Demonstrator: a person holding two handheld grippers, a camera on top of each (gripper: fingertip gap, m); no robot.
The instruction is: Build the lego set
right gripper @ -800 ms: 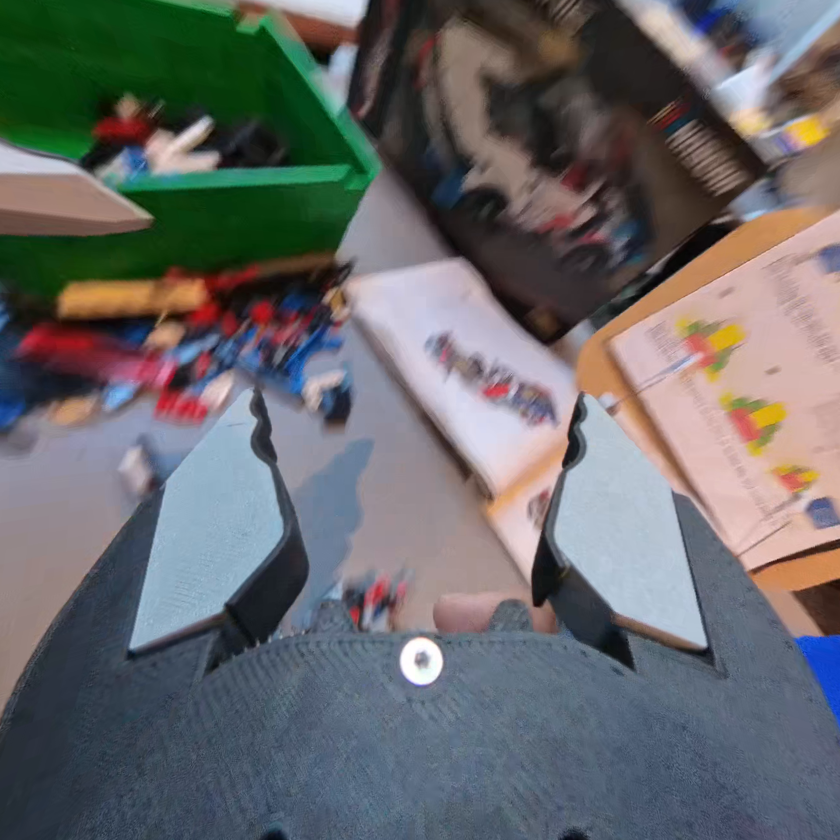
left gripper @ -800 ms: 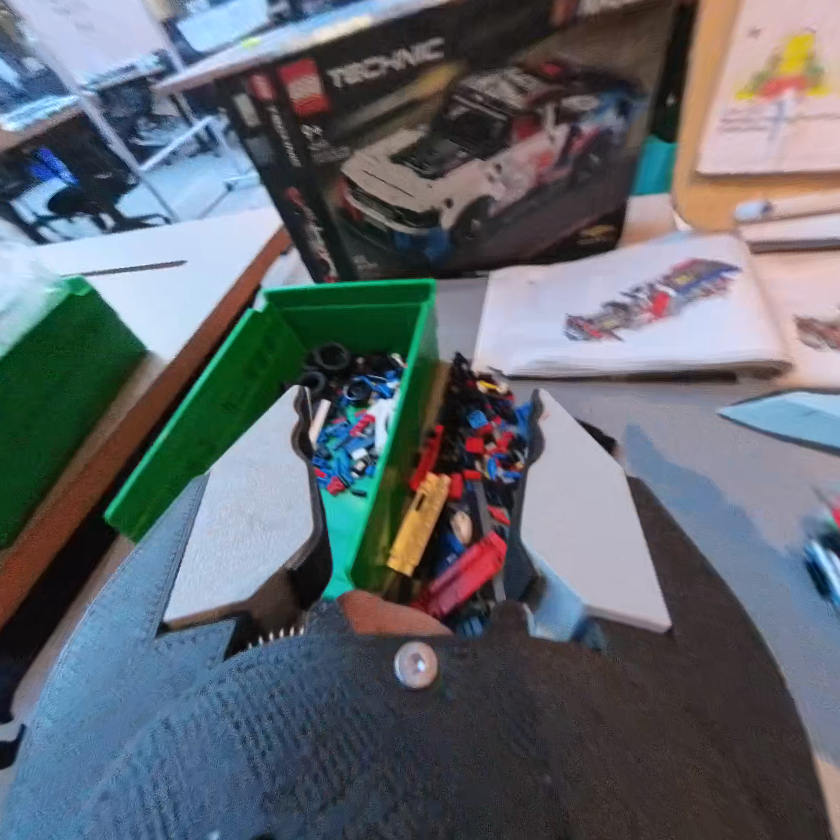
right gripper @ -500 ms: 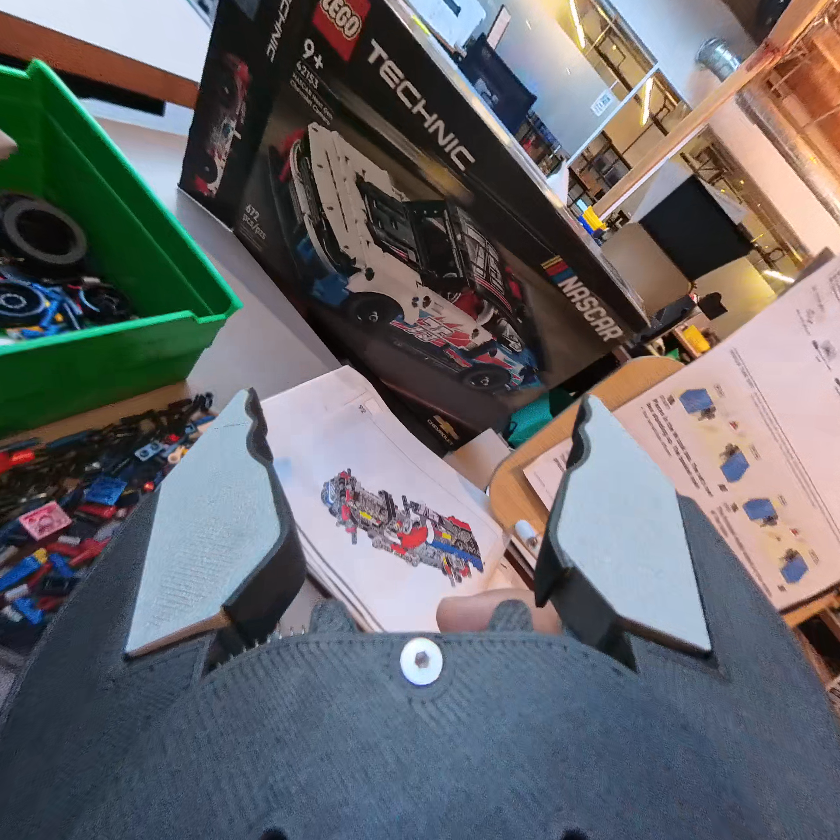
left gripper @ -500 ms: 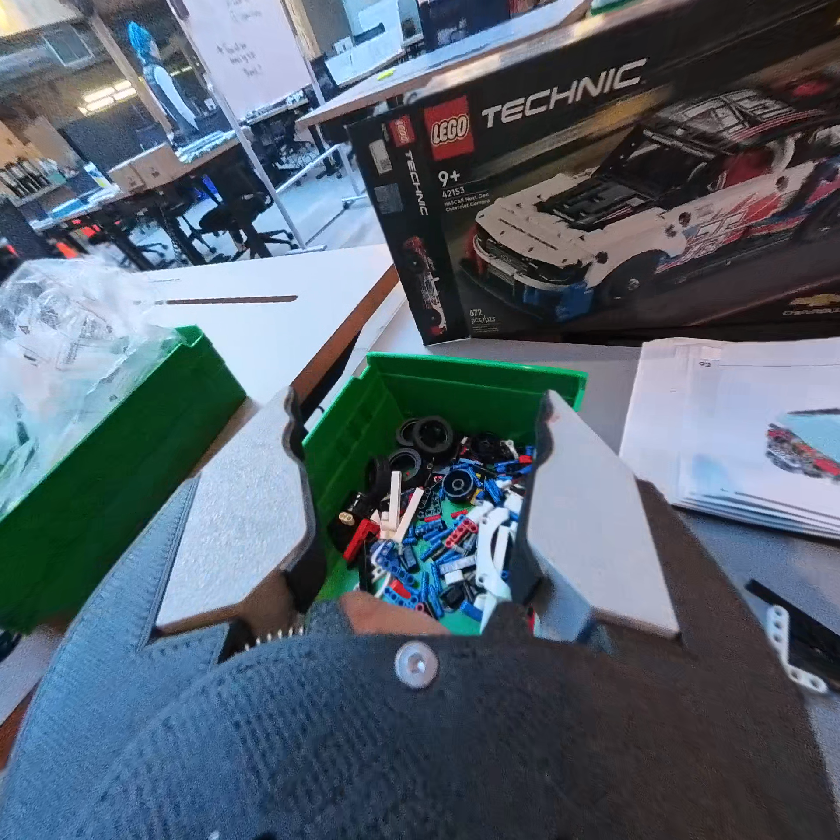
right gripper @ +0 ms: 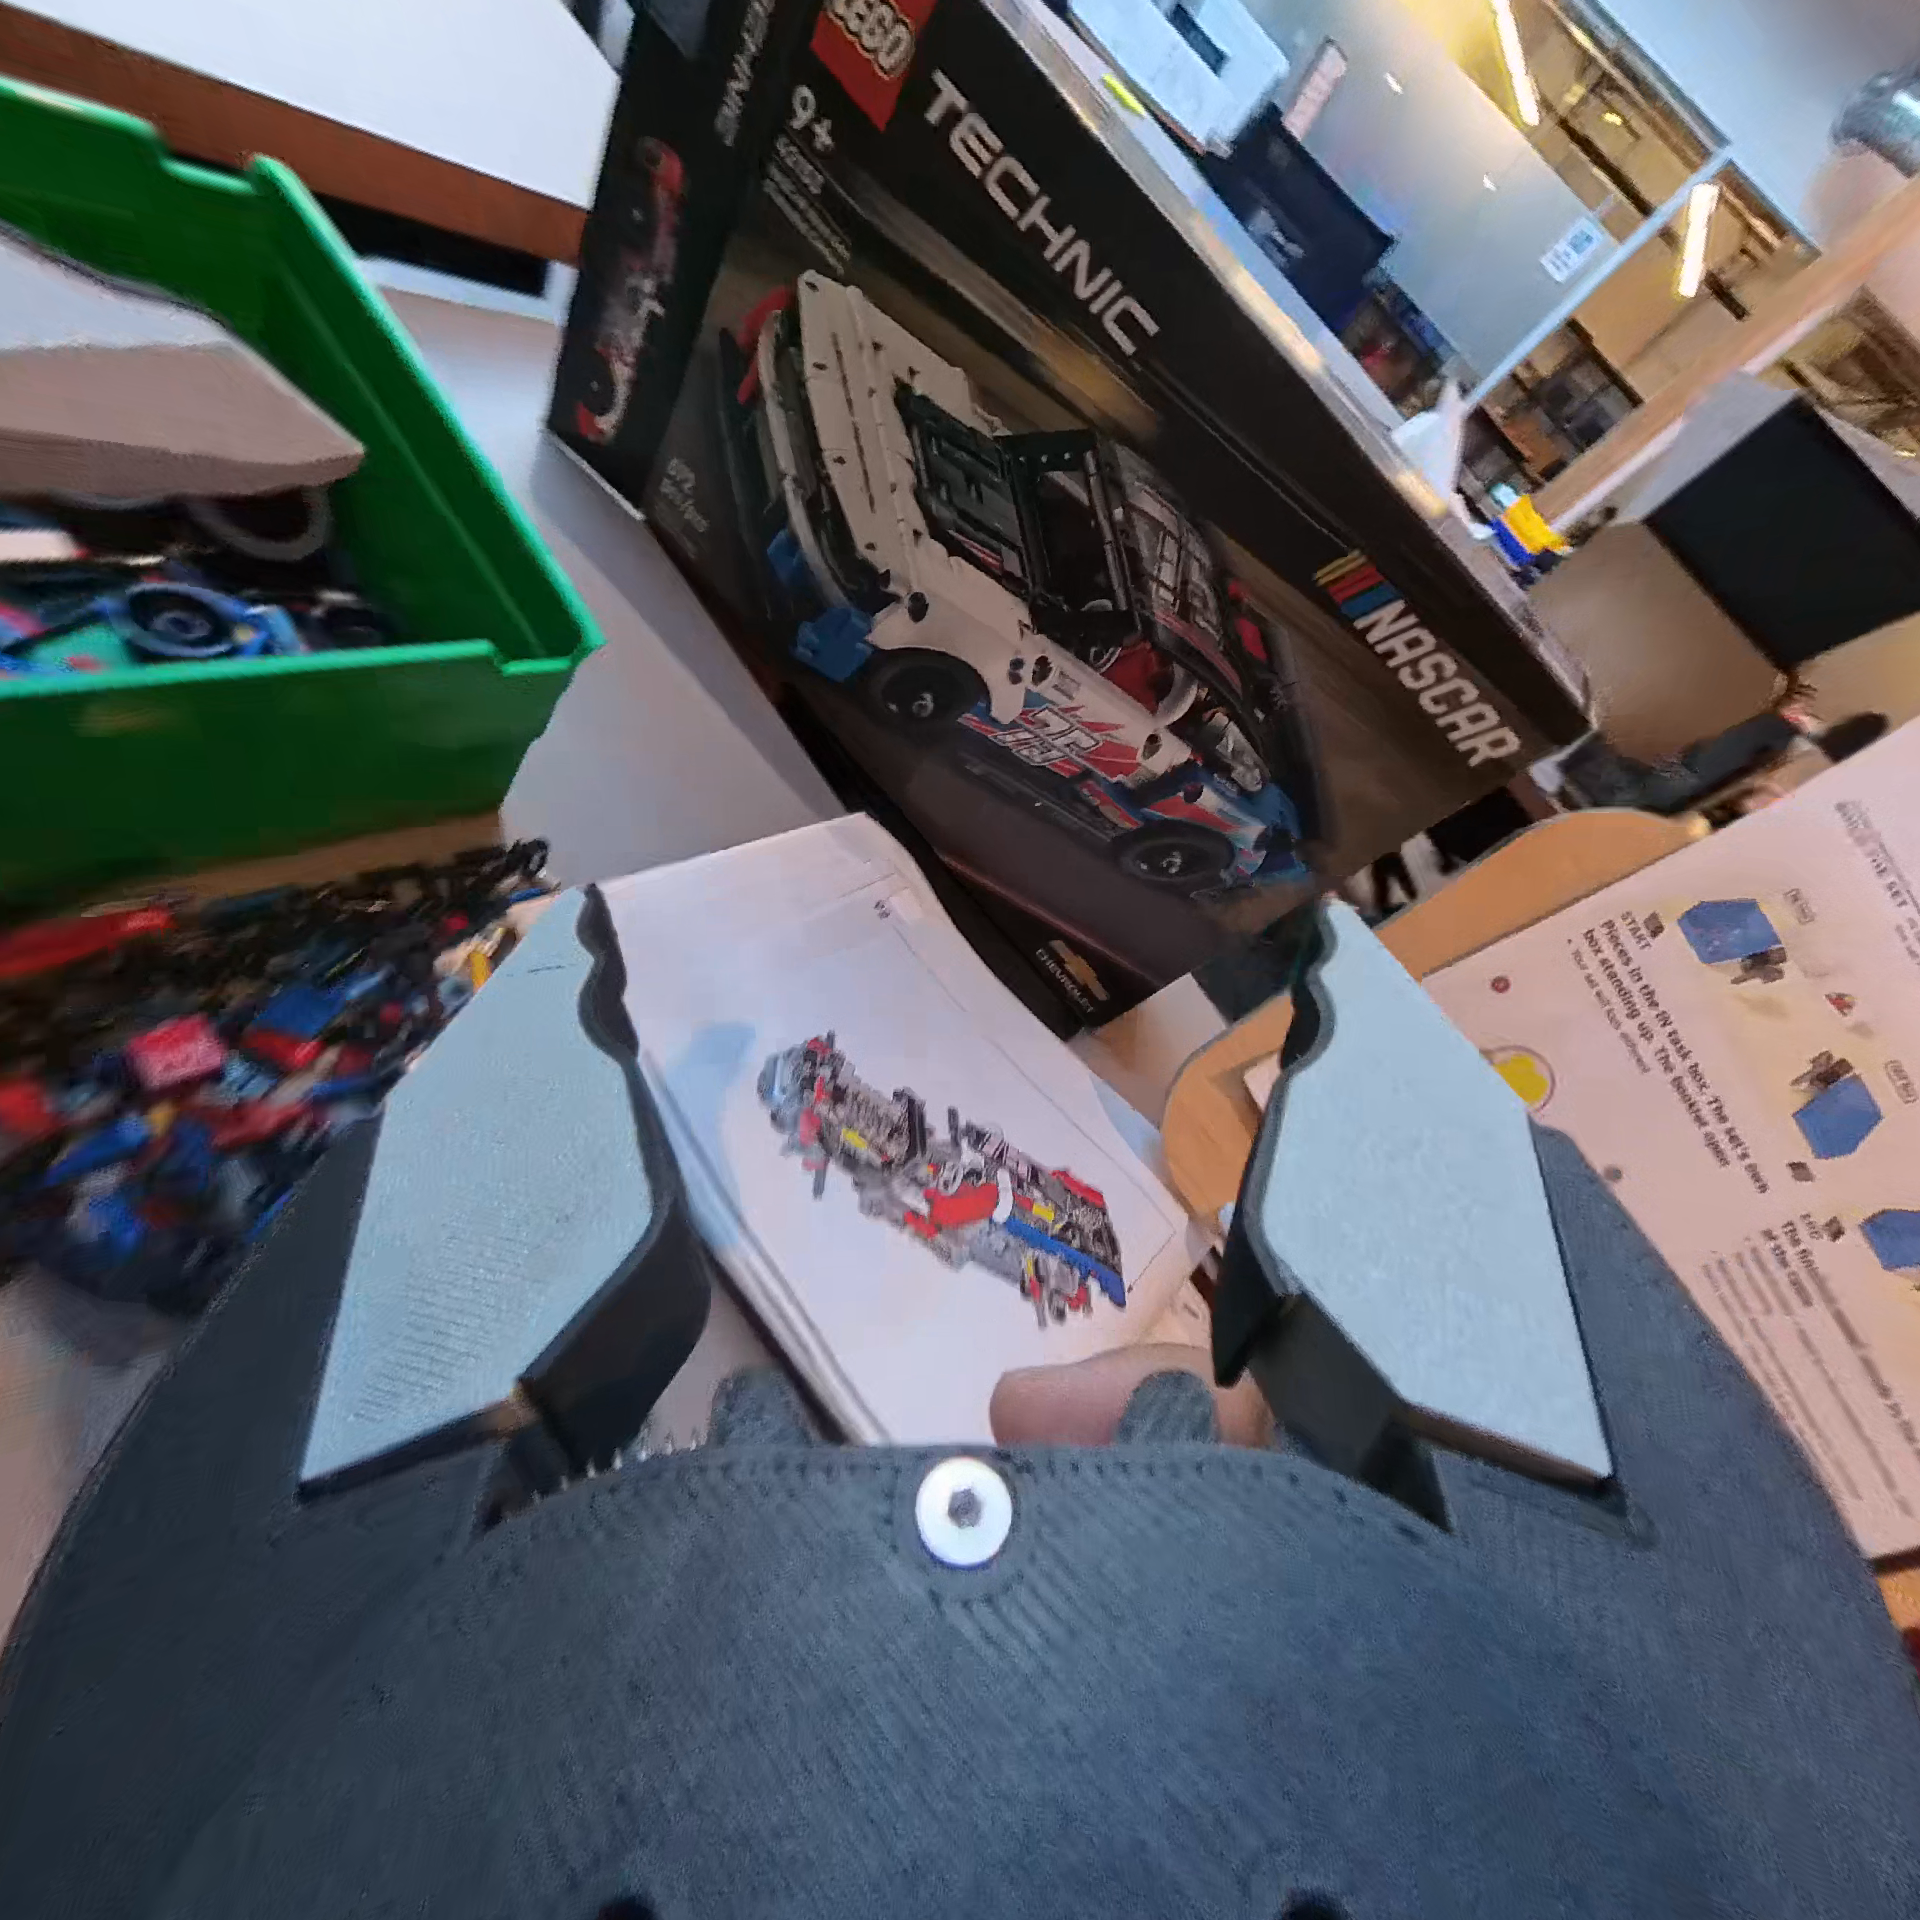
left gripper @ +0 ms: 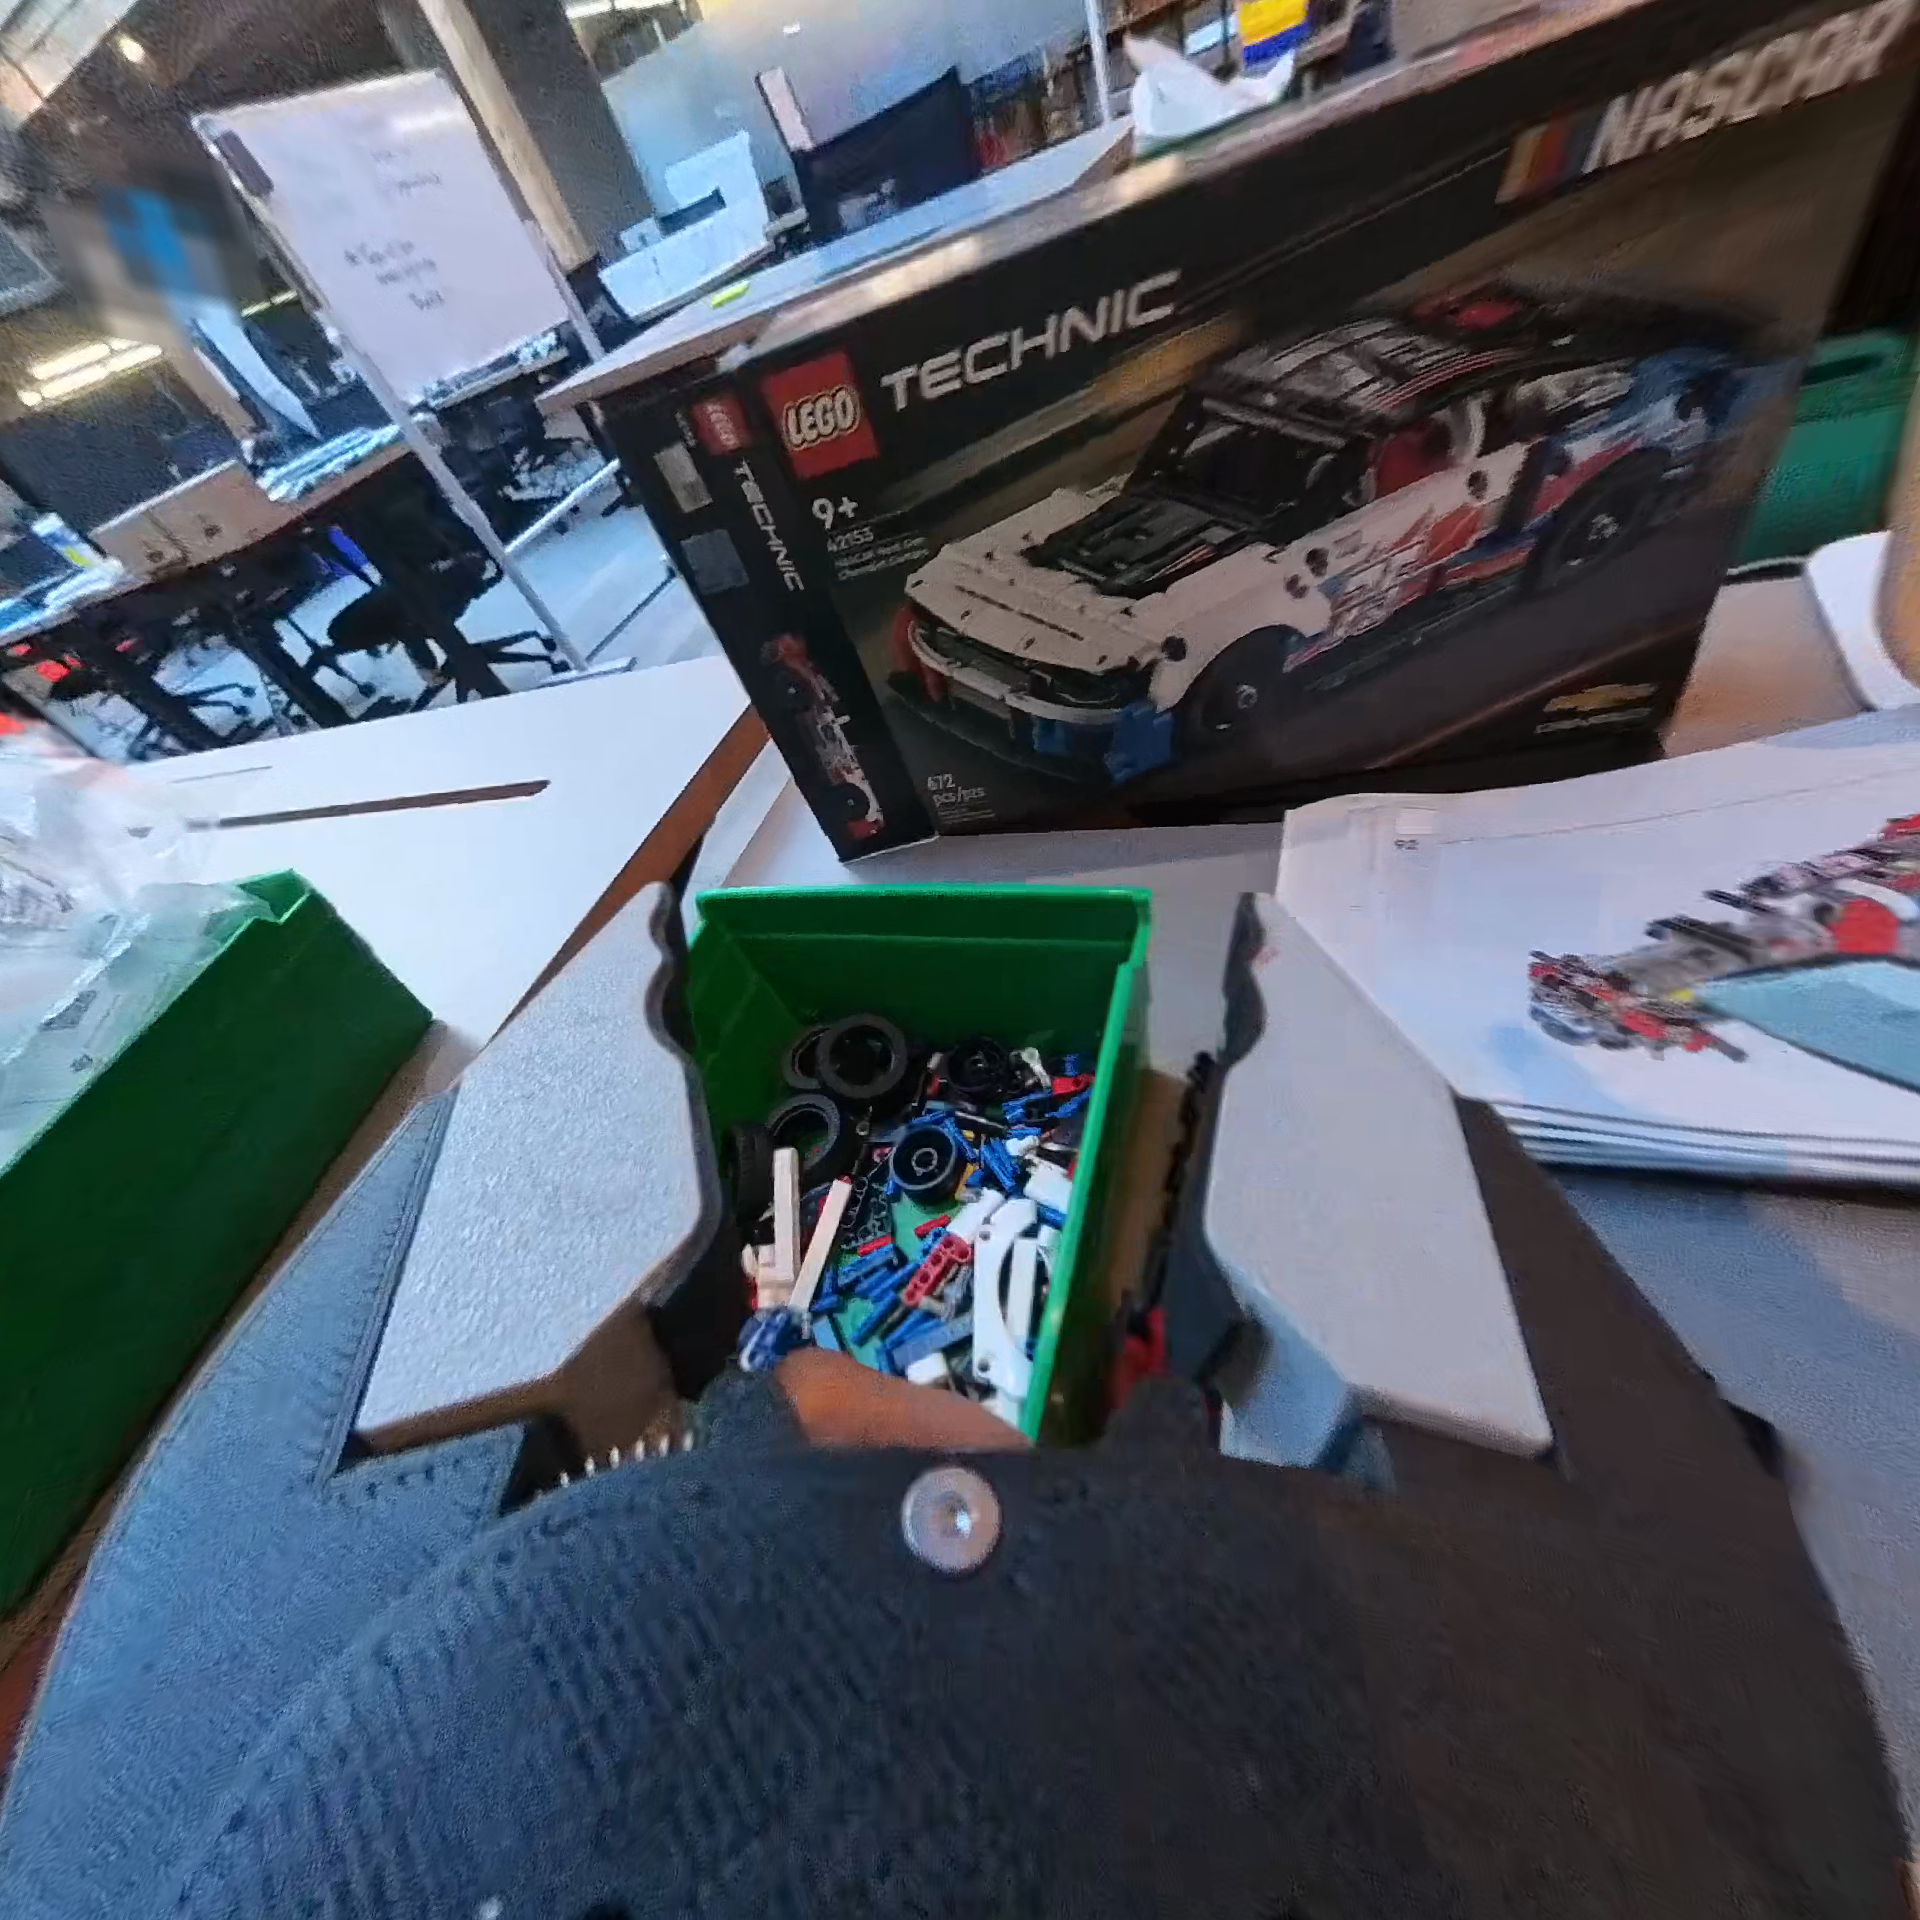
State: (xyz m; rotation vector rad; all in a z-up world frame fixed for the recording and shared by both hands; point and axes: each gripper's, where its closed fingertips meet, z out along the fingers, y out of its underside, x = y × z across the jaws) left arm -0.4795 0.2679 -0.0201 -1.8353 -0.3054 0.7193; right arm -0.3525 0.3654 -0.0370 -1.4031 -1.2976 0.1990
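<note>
Both claws spread wide and empty over the counter.
Left claw (left gripper: 945,1039) hangs above the green bin (left gripper: 1112,1049) of loose bricks (left gripper: 935,1216); right claw (right gripper: 956,1060) above the open booklet (right gripper: 831,987), beside the set's box (right gripper: 1039,540).

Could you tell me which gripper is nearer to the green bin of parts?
Left. The left gripper hangs open over the green bin; the right gripper is off beside it, above the booklet.
</note>
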